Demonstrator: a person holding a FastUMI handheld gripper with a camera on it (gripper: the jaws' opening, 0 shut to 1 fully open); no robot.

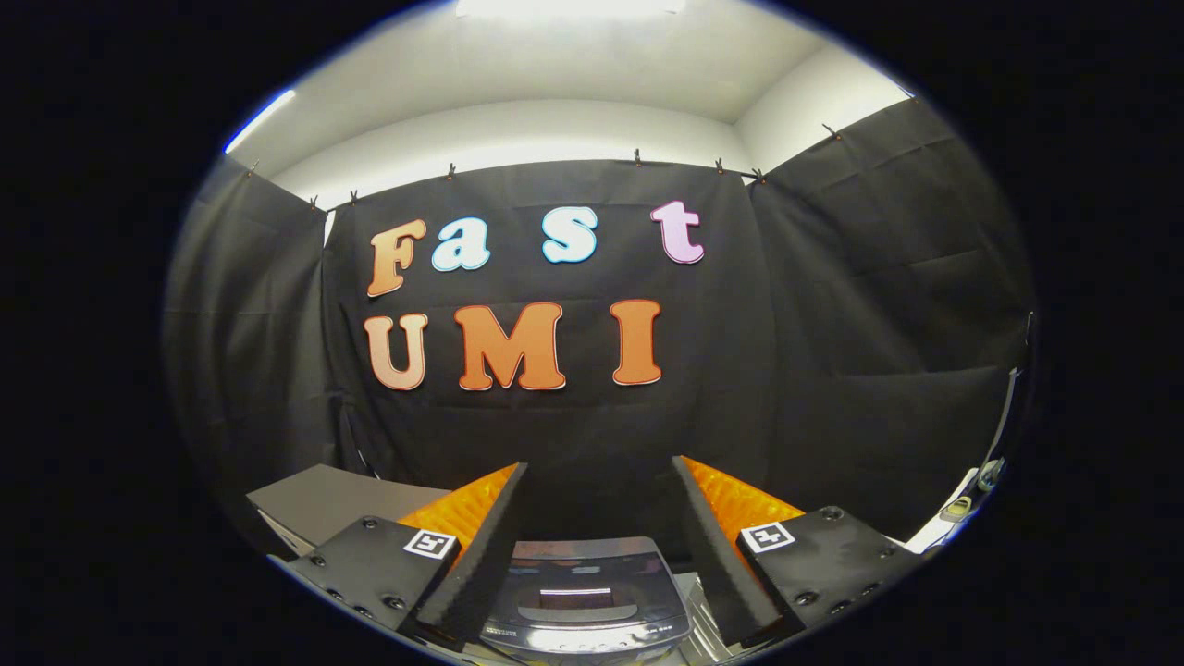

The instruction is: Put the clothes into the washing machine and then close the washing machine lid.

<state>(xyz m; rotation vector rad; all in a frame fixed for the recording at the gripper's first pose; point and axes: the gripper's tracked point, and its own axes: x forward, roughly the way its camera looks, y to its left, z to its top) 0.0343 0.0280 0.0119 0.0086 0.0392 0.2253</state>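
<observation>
Glossy dark plastic: that is the washer [586, 601], and we see it low between the 2 fingers, its top facing us. Its lid [581, 592] looks down and closed, a thin streak of ceiling light reflected across the panel. We see no clothes on it.

We find the gripper [599, 536] with its fingers spread wide and nothing between them but air and the washer below. Neither finger touches the machine. Each finger carries 1 small square marker [431, 544] on its mount, 2 in all.

Beyond the fingers we face the booth's black cloth wall [832, 351], pinned along a line by small clips. Above it we see a white ceiling [592, 83] with a bright light strip.

Beside the left finger we note a grey flat box [324, 504], near the washer but apart from it. Off past the right finger, a pale ledge [943, 527] holds a couple of small items we cannot make out.
</observation>
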